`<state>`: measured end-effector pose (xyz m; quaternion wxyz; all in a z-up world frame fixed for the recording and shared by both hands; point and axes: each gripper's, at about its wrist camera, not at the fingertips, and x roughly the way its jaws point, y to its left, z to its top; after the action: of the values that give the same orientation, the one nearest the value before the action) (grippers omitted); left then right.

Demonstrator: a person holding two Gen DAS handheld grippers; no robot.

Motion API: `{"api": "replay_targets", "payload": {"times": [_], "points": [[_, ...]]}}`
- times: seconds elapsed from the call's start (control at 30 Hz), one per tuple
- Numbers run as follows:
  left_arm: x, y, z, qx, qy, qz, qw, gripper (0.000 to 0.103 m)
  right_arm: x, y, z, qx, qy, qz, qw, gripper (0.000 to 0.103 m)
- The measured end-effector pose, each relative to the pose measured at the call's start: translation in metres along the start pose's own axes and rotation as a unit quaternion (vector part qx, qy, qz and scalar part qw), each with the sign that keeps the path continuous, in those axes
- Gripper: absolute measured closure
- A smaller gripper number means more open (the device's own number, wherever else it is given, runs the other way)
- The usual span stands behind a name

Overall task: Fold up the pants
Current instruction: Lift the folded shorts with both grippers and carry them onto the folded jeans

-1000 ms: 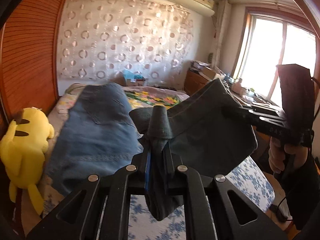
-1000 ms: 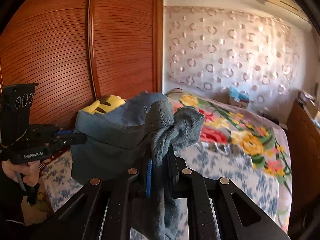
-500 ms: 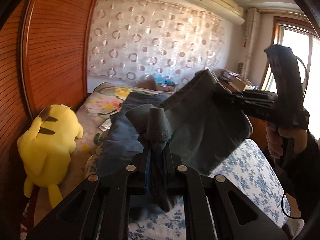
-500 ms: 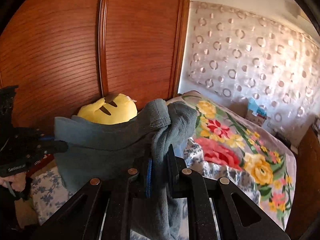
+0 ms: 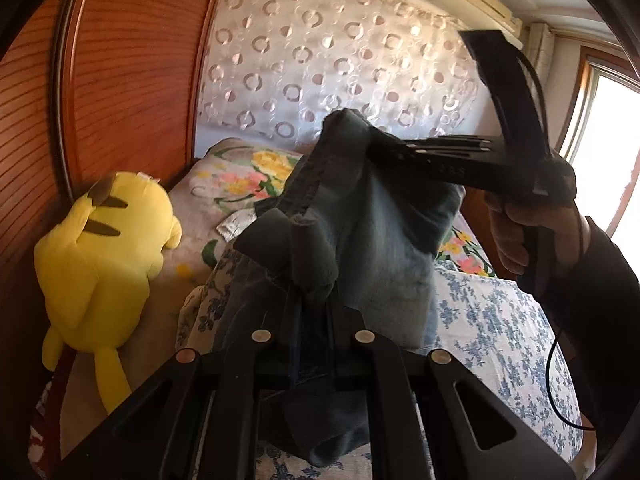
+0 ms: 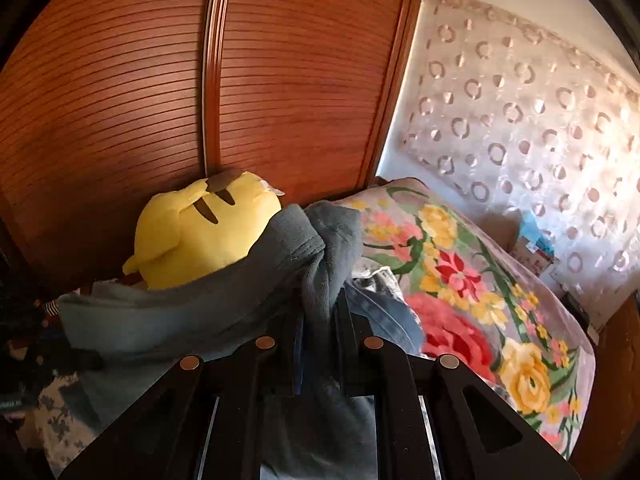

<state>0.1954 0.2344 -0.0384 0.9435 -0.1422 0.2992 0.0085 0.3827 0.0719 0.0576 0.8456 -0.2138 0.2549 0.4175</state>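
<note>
Left gripper clamped tight on bunched corner of grey-blue pants; fabric wad sits atop its jaws, rest drapes right and below. Right gripper also pinched shut on another corner, cloth stretched leftward from it. Pants held above bed. Yellow plush toy at left, against wooden wardrobe.

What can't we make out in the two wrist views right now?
- Left wrist view: the pants cover the left gripper tips and the bed below them.
- Left wrist view: right gripper tips are buried in the cloth fold.
- Right wrist view: left gripper is dark and cut by the frame edge.
- Both views: full pants shape, bunched and partly blurred.
</note>
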Motion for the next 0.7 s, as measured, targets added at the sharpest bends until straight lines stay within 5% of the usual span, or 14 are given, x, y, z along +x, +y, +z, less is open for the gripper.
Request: {"api": "replay_targets", "payload": {"times": [0.23,0.33,0.5,0.7], "points": [[0.001,0.001,0.002,0.002,0.008,0.018,0.9998,0.086,0.01,-0.016,0.005,0.042,0.004,-0.022,0.999,0.069],[0.0,-0.001,0.006,0.013,0.006,0.03,0.9995,0.074,-0.006,-0.019,0.001,0.071,-0.013,-0.016,0.997,0.064],[-0.003,-0.013,0.013,0.048,-0.006,0.044,0.9979,0.031,-0.039,-0.019,-0.026,0.105,-0.038,0.001,0.994,0.064],[0.002,-0.027,0.016,0.072,-0.012,0.029,0.9969,0.025,-0.045,-0.013,-0.055,0.11,-0.029,0.017,0.993,0.064]]}}
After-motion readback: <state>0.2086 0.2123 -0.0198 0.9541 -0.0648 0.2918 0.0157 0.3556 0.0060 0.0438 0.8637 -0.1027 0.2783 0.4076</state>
